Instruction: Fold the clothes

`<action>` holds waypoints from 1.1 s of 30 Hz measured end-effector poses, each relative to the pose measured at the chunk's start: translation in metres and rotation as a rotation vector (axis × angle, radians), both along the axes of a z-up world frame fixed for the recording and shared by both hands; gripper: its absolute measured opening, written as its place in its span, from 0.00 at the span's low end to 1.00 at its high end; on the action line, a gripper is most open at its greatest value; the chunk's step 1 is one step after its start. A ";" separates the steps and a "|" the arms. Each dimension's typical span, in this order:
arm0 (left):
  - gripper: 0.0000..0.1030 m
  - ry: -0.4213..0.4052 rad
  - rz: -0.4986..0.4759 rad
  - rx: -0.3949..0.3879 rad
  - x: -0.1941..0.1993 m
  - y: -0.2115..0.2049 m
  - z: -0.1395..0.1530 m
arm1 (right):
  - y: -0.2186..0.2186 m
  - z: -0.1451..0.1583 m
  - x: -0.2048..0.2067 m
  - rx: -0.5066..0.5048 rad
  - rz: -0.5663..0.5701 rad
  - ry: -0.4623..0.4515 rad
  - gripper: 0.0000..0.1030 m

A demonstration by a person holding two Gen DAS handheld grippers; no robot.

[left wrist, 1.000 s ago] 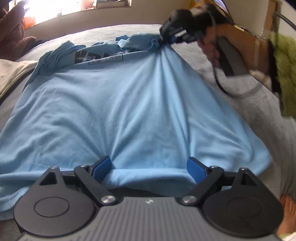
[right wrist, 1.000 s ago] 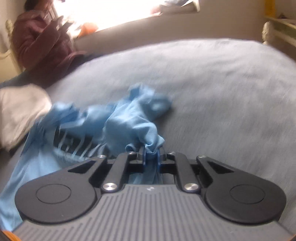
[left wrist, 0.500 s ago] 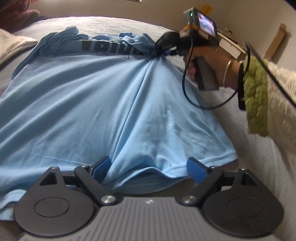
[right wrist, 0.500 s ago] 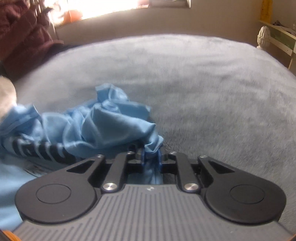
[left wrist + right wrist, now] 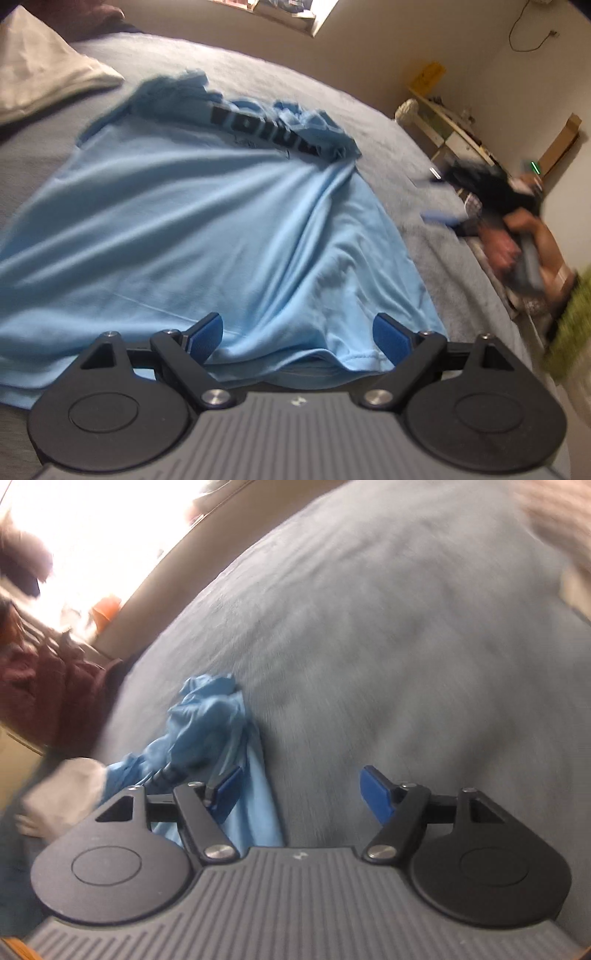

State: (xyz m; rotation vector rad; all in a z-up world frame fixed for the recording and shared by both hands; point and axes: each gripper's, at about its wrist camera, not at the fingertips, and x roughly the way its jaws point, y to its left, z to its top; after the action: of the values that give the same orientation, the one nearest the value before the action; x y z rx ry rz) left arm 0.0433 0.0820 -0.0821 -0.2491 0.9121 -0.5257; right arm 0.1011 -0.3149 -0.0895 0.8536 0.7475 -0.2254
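Grey bed (image 5: pixel 384 122) carries our work, a white cloth (image 5: pixel 44 70) at its left. Our left tool (image 5: pixel 299 334) is spread wide over the near hem, probably lined up to pinch it. Mid-bed the blue shirt (image 5: pixel 192 221) lies flat, creased, its far end bunched. Our right tool (image 5: pixel 303 794) is released, gaping beside that bunch.

A grey fleecy bed (image 5: pixel 373 122) carries a light blue T-shirt (image 5: pixel 192 221) spread flat, with a cream pillow (image 5: pixel 40 74) beside it.

Dark print on T-shirt (image 5: pixel 207 229); upside-down, unreadable
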 end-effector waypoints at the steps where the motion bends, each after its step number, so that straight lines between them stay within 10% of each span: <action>1: 0.87 -0.012 0.013 0.006 -0.001 0.007 0.004 | 0.001 -0.001 -0.015 0.033 -0.004 -0.001 0.68; 14: 0.77 -0.012 0.352 0.107 -0.032 0.137 0.016 | 0.077 0.012 -0.116 0.259 0.200 -0.089 0.69; 22: 0.62 0.048 0.524 0.141 -0.039 0.193 -0.001 | 0.084 -0.010 -0.141 0.114 0.072 0.060 0.69; 33: 0.51 0.073 0.528 0.035 -0.046 0.203 -0.010 | 0.074 -0.030 -0.154 0.162 0.014 0.067 0.51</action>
State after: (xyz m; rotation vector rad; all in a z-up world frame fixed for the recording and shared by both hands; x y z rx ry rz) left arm -0.0024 0.2846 -0.0923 -0.4621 0.8825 -0.0124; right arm -0.0532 -0.2410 -0.1194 0.9973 0.8428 -0.1837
